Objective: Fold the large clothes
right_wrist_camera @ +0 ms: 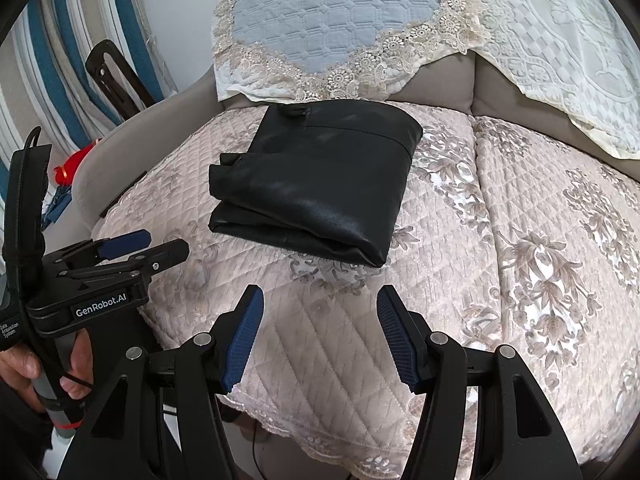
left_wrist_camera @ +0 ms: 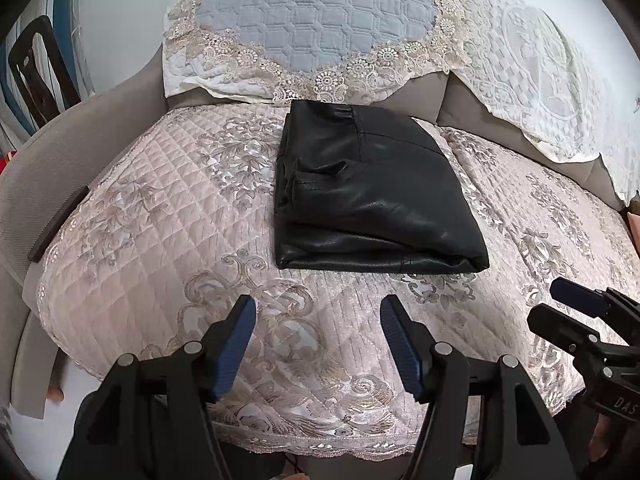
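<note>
We face a grey sofa whose seat wears a quilted pink cover with floral embroidery [left_wrist_camera: 160, 216], lace-edged throws draped over the backrest. A black leather-look garment folded into a thick rectangle [left_wrist_camera: 372, 196] lies on the seat's rear half, its long axis running from front edge to backrest. Our left hand-held gripper [left_wrist_camera: 318, 344] and right hand-held gripper [right_wrist_camera: 320, 336] both hover spread wide and empty over the front edge; the garment lies straight ahead, slightly nearer the left one.
</note>
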Motion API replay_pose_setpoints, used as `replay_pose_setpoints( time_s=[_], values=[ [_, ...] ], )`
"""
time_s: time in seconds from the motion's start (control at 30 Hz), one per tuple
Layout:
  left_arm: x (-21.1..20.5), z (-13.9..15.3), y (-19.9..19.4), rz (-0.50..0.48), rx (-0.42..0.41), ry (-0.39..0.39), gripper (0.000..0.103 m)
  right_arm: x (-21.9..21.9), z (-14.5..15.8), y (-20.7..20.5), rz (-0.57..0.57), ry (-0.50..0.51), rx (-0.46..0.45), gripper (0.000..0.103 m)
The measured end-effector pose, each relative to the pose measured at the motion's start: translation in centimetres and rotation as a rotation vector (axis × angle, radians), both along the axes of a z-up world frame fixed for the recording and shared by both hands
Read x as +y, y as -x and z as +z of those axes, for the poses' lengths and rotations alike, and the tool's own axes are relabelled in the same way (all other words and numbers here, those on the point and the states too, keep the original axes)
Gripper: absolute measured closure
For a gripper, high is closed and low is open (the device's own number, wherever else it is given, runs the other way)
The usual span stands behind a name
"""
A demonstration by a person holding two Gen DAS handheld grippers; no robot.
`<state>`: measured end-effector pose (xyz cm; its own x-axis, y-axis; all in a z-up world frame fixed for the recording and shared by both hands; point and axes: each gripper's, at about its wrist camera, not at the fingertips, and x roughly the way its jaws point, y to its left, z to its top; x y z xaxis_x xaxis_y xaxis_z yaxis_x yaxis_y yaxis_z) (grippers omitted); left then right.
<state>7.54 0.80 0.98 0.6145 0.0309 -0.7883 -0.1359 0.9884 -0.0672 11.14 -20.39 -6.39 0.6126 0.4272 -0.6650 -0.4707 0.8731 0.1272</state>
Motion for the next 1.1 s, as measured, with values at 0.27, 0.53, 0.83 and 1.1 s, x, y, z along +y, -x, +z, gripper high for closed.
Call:
replay_pose_setpoints(
  time_s=[0.27, 0.53, 0.83, 1.1],
  values=[
    [-0.04, -0.09, 0.03, 0.003, 0.003, -0.009, 0.036, 0.03, -0.02, 0.12, -0.002, 0.0, 0.0, 0.043],
    [-0.24, -0.3, 0.03, 0.001, 0.01, -0.014, 0.036, -0.02, -0.04, 0.15, -0.003, 0.001, 0.002, 0.043],
    [-0.45, -0.45, 0.04, 0.006, 0.009, -0.027, 0.036, -0.09, -0.07, 0.19, -0.002, 0.0, 0.001, 0.043],
    [-0.5, -0.55, -0.05, 0.014, 0.009, -0.03, 0.036, -0.63, -0.09, 0.24, -0.005, -0.008, 0.003, 0.043]
  ],
)
